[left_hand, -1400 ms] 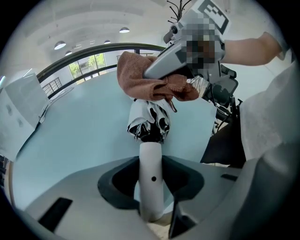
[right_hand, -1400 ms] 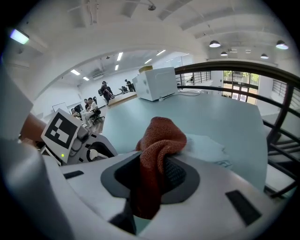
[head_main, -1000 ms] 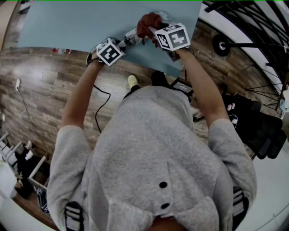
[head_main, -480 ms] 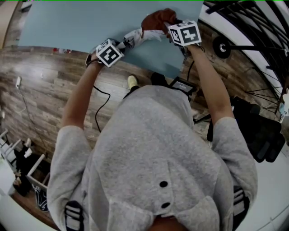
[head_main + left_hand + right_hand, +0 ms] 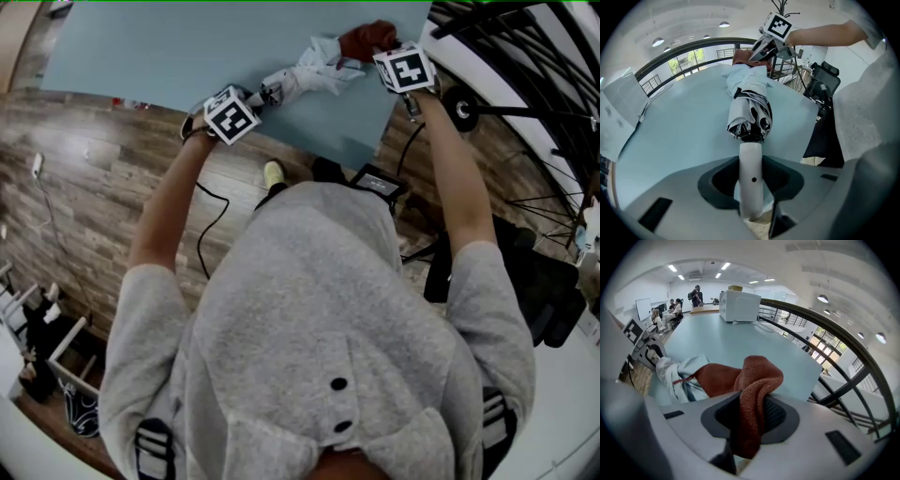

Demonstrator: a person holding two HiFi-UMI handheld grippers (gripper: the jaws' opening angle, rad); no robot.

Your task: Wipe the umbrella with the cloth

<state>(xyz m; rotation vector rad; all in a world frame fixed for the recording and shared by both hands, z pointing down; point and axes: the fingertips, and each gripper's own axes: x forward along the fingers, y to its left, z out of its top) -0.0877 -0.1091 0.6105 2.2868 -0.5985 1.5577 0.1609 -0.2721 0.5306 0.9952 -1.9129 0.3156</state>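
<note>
The umbrella [image 5: 749,110] is lying near the tabletop's [image 5: 159,47] right edge, bare surface spreading leftward. The left claw [image 5: 751,199] is clamping its handle [image 5: 751,161]. The right claw [image 5: 749,430], arm outstretched, is pinching the cloth [image 5: 759,376] against its far end.

My grey-sleeved left arm [image 5: 169,202] and right arm [image 5: 459,187] both reaching forward, forearms bare, left hand-held gripper [image 5: 751,187] clamped on a white cylindrical umbrella handle [image 5: 751,161], right hand-held gripper [image 5: 750,423] further ahead, jaws pinched on a folded rust-red terry cloth [image 5: 758,378]
</note>
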